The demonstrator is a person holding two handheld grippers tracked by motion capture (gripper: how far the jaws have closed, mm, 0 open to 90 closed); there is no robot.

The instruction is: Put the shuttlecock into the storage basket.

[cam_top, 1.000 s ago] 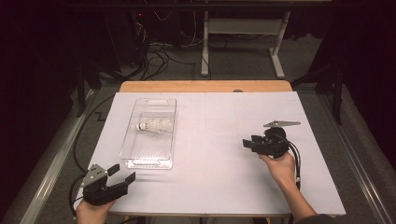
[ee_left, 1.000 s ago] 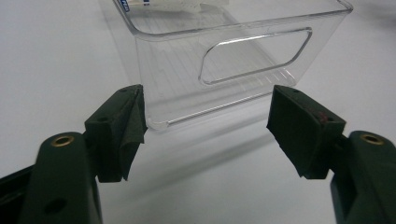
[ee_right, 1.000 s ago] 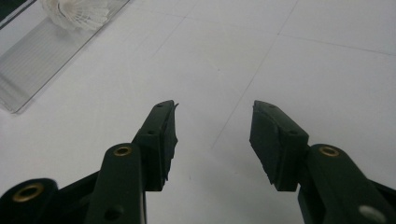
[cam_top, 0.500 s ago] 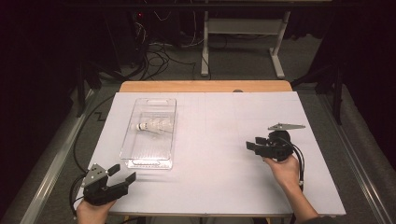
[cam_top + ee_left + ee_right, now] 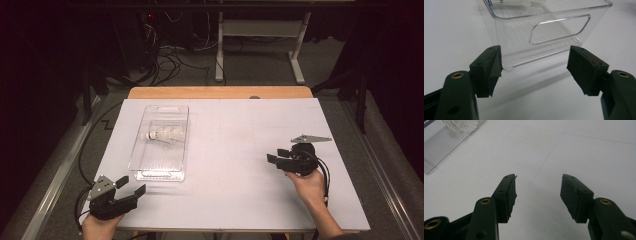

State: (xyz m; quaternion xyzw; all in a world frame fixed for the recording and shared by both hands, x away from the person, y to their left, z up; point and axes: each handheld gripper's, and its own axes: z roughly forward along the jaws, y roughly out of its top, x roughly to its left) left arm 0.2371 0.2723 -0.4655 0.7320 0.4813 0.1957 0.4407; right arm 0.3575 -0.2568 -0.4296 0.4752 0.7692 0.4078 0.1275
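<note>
A clear plastic bin lies on the white table top, left of centre, with a white shuttlecock inside it. The bin's near end wall with its handle slot faces my left gripper, which is open and empty just short of it. In the high view the left gripper sits at the table's near left corner. My right gripper hovers over the right side of the table, pointing left; its jaws have just been opening and nothing is between them. The shuttlecock and bin show at the upper left there.
The white sheet covers most of the table; a wooden strip runs along its far edge. Cables and a white stand are on the floor beyond. A metal rail runs along the table's left side.
The right gripper has drifted slightly right and toward the near edge, its jaws spreading wider. The left gripper, bin and shuttlecock have not moved.
</note>
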